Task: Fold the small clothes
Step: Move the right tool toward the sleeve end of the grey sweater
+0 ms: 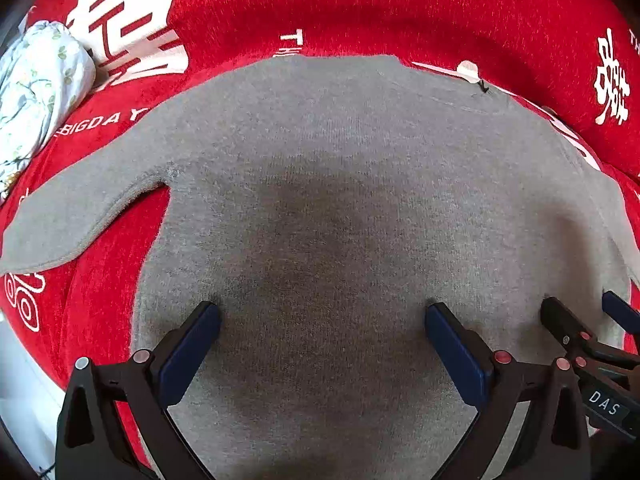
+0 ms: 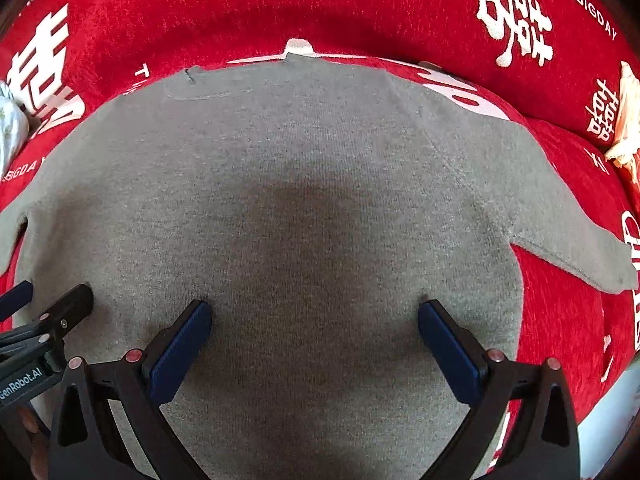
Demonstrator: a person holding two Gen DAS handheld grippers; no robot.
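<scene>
A small grey knitted sweater lies flat on a red cloth, neckline at the far side, one sleeve spread out to the left. It also fills the right wrist view, with the other sleeve out to the right. My left gripper is open, its blue-padded fingers resting on the sweater's lower body. My right gripper is open too, fingers on the same lower body. Each gripper shows at the edge of the other's view, right gripper and left gripper.
The red cloth with white characters and lettering covers the surface. A white floral bundle of fabric lies at the far left. A cream-coloured cloth item sits at the far right edge. Pale floor shows at the bottom corners.
</scene>
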